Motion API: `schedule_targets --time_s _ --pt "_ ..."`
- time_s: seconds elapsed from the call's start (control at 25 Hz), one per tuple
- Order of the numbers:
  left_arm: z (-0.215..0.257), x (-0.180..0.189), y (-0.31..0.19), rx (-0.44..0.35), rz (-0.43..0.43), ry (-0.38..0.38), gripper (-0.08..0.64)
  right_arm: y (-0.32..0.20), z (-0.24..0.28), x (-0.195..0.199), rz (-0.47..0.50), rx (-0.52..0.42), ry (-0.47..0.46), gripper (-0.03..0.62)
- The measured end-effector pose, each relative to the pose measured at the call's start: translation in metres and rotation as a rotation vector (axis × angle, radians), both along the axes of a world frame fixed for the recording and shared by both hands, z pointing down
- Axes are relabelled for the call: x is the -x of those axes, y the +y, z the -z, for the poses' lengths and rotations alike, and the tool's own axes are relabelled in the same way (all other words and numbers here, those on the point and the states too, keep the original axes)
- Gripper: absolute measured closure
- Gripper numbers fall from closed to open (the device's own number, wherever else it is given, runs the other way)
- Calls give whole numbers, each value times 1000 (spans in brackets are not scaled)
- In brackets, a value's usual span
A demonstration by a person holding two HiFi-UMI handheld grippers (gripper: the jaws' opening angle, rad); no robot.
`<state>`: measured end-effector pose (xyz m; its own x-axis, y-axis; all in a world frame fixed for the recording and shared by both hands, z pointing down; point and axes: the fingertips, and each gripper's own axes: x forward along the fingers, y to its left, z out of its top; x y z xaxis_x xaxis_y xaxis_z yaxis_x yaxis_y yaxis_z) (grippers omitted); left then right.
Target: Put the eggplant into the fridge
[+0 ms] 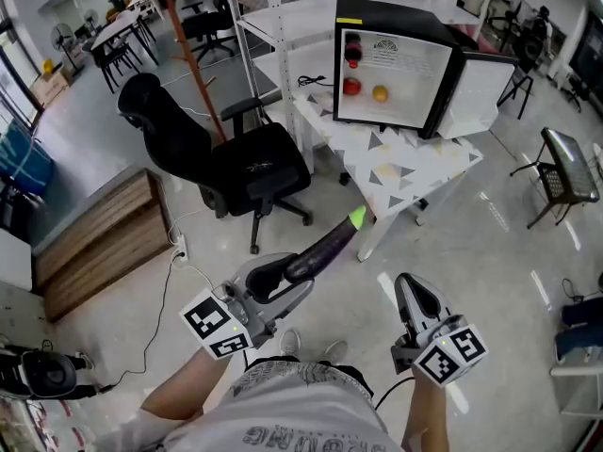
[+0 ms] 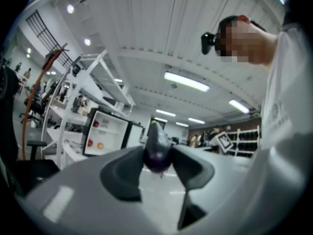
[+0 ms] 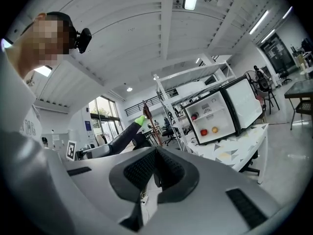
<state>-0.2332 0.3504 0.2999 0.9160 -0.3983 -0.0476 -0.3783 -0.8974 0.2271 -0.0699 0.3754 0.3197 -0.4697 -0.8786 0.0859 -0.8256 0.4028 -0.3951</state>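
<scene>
A long dark purple eggplant (image 1: 323, 248) with a bright green stem end sticks forward out of my left gripper (image 1: 283, 281), whose jaws are shut on its thick end. In the left gripper view the eggplant (image 2: 156, 148) sits pinched between the two dark pads. The small black fridge (image 1: 443, 40) stands on a white patterned table (image 1: 415, 172) ahead, door swung open to the right, with a red and an orange fruit on its shelf (image 1: 366, 90). My right gripper (image 1: 415, 301) is held low at the right, jaws closed together on nothing. The right gripper view shows the fridge (image 3: 215, 114) and the eggplant (image 3: 124, 133).
A black office chair (image 1: 231, 163) stands left of the table. A wooden platform (image 1: 94, 243) lies at the left with a cable across the floor. White shelving (image 1: 273, 26) rises behind the fridge; a grey folding chair (image 1: 565, 172) stands at the right.
</scene>
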Motion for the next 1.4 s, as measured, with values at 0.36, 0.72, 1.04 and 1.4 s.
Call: schedule_targets --time_s 0.36,0.72,1.04,1.4 --pt "1 -24 -1 -2 7 -2 373 -5 5 -33 -29 -5 -37 589" --pt "1 -56 6 -21 14 0 373 3 1 -63 -10 -16 -40 589" --pt "-3 -65 5 -17 29 -2 373 6 -2 -72 22 -20 -36 589" --pt "-12 -78 -16 1 34 -11 373 -13 -11 -89 22 4 -44 589"
